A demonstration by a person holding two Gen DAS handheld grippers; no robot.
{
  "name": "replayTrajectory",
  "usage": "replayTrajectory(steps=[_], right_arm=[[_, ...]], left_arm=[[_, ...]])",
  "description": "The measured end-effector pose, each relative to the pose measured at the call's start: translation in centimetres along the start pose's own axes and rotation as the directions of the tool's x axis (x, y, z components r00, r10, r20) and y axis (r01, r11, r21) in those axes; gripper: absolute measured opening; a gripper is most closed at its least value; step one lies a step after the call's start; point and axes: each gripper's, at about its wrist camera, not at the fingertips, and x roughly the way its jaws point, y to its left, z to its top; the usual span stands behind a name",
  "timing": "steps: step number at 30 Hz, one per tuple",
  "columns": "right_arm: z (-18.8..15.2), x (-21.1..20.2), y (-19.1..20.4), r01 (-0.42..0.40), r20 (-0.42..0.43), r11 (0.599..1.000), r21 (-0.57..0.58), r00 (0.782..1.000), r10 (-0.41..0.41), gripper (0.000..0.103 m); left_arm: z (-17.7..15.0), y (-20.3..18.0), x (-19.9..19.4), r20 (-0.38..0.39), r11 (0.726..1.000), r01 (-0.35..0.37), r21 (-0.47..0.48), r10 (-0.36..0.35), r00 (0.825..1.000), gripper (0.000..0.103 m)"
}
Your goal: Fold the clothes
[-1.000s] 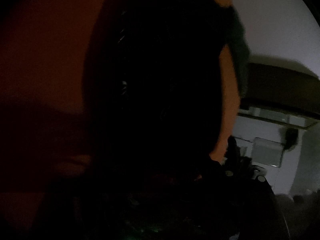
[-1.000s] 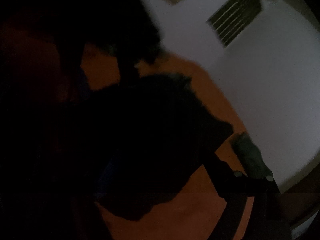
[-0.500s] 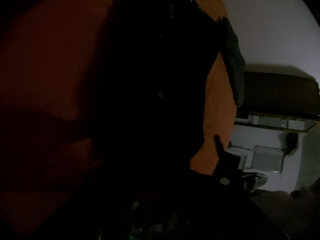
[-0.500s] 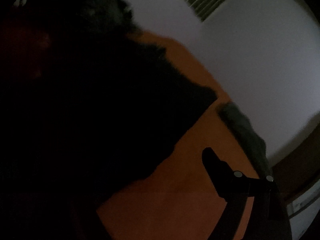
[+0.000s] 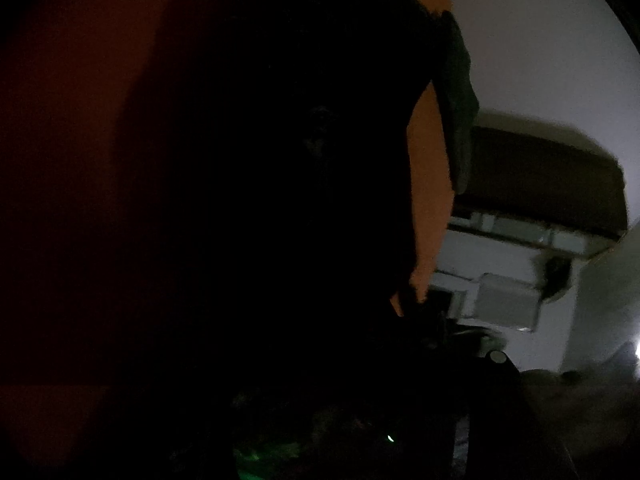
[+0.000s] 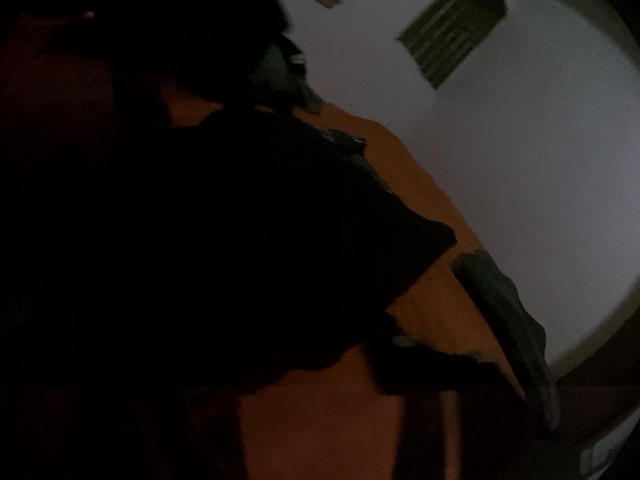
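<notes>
Dim home room; white wall (image 6: pixel 520 160) with slatted vent (image 6: pixel 452 28); orange table (image 6: pixel 420 288).

Black garment (image 6: pixel 224 240) lost in darkness — folds unreadable, left gripper's fingers hidden.

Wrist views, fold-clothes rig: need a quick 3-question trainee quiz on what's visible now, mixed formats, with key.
1. True or false: the black garment lies on an orange surface.
2. Multiple choice: the small grey-green cloth in the right wrist view sits
A) on top of the black garment
B) apart from it, at the orange surface's edge by the white wall
C) inside a basket
3. Fill in: in the right wrist view, the slatted fixture high on the wall is a ____.

Key: 1 true; 2 B; 3 vent. Both views are very dark, so neither hand-held gripper's state can be read.
</notes>
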Motion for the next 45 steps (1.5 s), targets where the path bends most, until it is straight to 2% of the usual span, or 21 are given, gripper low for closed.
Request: replayTrajectory(steps=[1,3,6,10,12,14,16,19,23,25,26,28,32,33,34,35,39,41,42,43,45], right_arm=[[0.1,0.1,0.0,-0.011,0.004,1.000,-0.002,1.000,0.011,0.007],[0.1,0.0,0.3,-0.045,0.002,0.999,-0.007,0.999,0.045,0.007],[-0.6,0.1,1.7,-0.121,-0.037,0.992,-0.043,0.992,0.120,0.007],[-1.9,0.0,3.6,-0.168,-0.074,0.978,-0.123,0.984,0.160,0.010],[-2.0,0.0,3.6,-0.192,-0.082,0.972,-0.133,0.980,0.183,0.019],[-2.1,-0.1,3.1,-0.226,-0.087,0.966,-0.129,0.972,0.216,0.037],[-2.4,-0.3,1.9,-0.252,-0.079,0.962,-0.109,0.966,0.245,0.041],[-3.0,-0.9,-1.0,-0.275,-0.101,0.961,-0.018,0.957,0.272,0.041],[-2.5,-1.3,-5.3,-0.292,-0.081,0.950,0.111,0.950,0.301,0.041],[-1.1,-0.7,-7.3,-0.286,-0.036,0.945,0.158,0.955,0.295,0.037],[-0.5,-0.4,-8.4,-0.286,-0.019,0.941,0.182,0.956,0.294,0.032],[-0.1,1.9,-10.6,-0.313,-0.044,0.920,0.235,0.942,0.331,0.032],[0.6,6.5,-14.9,-0.358,-0.087,0.869,0.341,0.909,0.408,0.032],[0.8,7.6,-16.0,-0.367,-0.096,0.855,0.368,0.899,0.427,0.032],[1.0,8.7,-17.1,-0.375,-0.105,0.839,0.394,0.889,0.446,0.032],[1.2,9.9,-18.2,-0.383,-0.113,0.823,0.420,0.878,0.466,0.032],[1.9,14.4,-22.5,-0.404,-0.139,0.752,0.521,0.829,0.542,0.027],[2.3,16.7,-24.7,-0.410,-0.147,0.712,0.570,0.802,0.579,0.036],[2.5,17.8,-25.8,-0.411,-0.151,0.692,0.594,0.787,0.598,0.042],[2.7,18.9,-26.9,-0.412,-0.153,0.670,0.617,0.773,0.616,0.054],[2.9,21.9,-29.0,-0.394,-0.167,0.638,0.662,0.752,0.637,0.058]], left_arm=[[-0.2,0.3,-0.1,-0.018,0.999,-0.032,0.015,0.032,0.999,0.014],[-0.8,1.0,-0.4,-0.042,0.998,-0.059,0.028,0.061,0.997,0.014],[-2.0,1.2,0.5,-0.058,0.983,-0.157,0.093,0.163,0.985,0.014],[-3.2,3.0,0.6,-0.059,0.990,-0.131,0.055,0.134,0.989,0.015],[-3.3,3.0,0.0,-0.056,0.994,-0.097,0.046,0.100,0.993,0.016],[-2.8,3.8,-1.4,-0.072,0.998,-0.063,0.019,0.065,0.995,0.018],[-2.3,3.6,-2.6,-0.102,0.999,-0.044,0.010,0.045,0.994,0.021],[-1.5,1.7,-4.6,-0.107,0.988,-0.111,0.110,0.122,0.987,0.021],[0.3,-2.1,-8.8,-0.057,0.933,-0.211,0.292,0.237,0.970,0.021],[2.1,-4.0,-10.6,0.025,0.916,-0.232,0.326,0.237,0.971,0.024],[3.2,-4.6,-11.4,0.063,0.915,-0.228,0.334,0.220,0.974,0.034],[6.0,-5.2,-10.5,0.122,0.912,-0.247,0.328,0.218,0.968,0.051],[11.6,-4.8,-4.8,0.165,0.911,-0.293,0.290,0.254,0.953,0.053],[12.5,-3.9,-3.1,0.162,0.895,-0.345,0.284,0.309,0.937,0.053],[13.1,-2.8,-1.5,0.164,0.862,-0.427,0.274,0.395,0.904,0.051],[13.3,-1.6,-0.9,0.162,0.848,-0.462,0.258,0.433,0.886,0.042],[13.4,-1.0,-5.3,0.191,0.882,-0.435,0.182,0.402,0.895,0.041],[14.0,-1.9,-7.9,0.228,0.882,-0.439,0.170,0.398,0.888,0.042],[15.0,-2.6,-9.0,0.243,0.890,-0.423,0.169,0.378,0.893,0.042],[16.2,-3.3,-10.0,0.257,0.899,-0.403,0.170,0.354,0.899,0.045],[19.2,-4.0,-9.7,0.272,0.898,-0.396,0.191,0.340,0.900,0.060]])
